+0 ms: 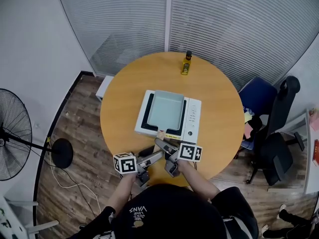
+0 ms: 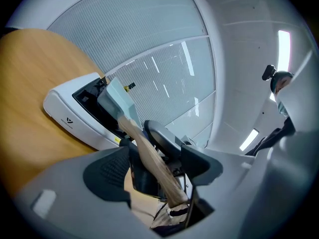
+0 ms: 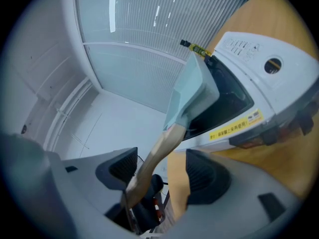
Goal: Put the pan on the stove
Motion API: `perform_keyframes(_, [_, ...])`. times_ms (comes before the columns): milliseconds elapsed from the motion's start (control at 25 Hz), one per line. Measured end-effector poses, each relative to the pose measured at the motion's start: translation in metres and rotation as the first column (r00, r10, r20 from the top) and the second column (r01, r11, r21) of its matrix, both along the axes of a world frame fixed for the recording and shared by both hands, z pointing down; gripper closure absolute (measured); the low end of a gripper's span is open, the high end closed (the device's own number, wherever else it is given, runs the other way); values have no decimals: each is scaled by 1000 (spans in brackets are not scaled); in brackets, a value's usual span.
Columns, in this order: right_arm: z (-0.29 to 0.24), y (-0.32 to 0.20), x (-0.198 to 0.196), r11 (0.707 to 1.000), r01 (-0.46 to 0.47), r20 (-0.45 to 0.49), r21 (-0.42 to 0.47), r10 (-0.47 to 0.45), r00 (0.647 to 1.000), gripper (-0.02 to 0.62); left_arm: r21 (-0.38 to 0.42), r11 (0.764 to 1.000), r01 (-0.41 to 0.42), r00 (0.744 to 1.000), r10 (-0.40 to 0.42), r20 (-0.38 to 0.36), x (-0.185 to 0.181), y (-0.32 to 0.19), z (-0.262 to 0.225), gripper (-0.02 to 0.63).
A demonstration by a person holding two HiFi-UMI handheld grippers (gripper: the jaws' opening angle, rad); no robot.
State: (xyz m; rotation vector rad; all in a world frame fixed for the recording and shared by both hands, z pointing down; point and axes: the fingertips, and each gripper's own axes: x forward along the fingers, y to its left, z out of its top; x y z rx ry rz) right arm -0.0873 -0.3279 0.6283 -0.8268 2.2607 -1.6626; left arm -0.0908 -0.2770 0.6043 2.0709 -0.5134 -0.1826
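Note:
A pale green rectangular pan (image 1: pixel 165 109) sits on the black top of the white stove (image 1: pixel 193 118) in the middle of the round table. Its wooden handle (image 1: pixel 161 133) points toward me. Both grippers meet at that handle near the table's front edge. In the left gripper view the handle (image 2: pixel 149 156) runs between the wide-apart jaws of my left gripper (image 2: pixel 154 171), and the pads do not press on it. In the right gripper view the handle (image 3: pixel 159 148) crosses the gap of my right gripper (image 3: pixel 162 173), whose jaws stand wide apart too.
A small yellow bottle (image 1: pixel 186 63) stands at the far edge of the wooden table (image 1: pixel 124 98). On the floor to the left is a standing fan (image 1: pixel 15 133), and to the right are office chairs (image 1: pixel 271 133). Glass walls with blinds close off the back.

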Motion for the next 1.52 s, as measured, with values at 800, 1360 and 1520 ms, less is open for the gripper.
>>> perform_keyframes(800, [-46, 67, 24, 957, -177, -214, 230, 228, 950, 324, 142, 989, 48, 992, -64, 113, -56, 55, -18, 291])
perform_keyframes(1360, [-100, 121, -13, 893, -197, -180, 405, 289, 940, 448, 329, 939, 104, 977, -158, 141, -100, 104, -52, 419])
perform_keyframes(1520, [-105, 134, -30, 895, -172, -177, 412, 264, 948, 489, 340, 930, 136, 972, -191, 135, -114, 115, -52, 465])
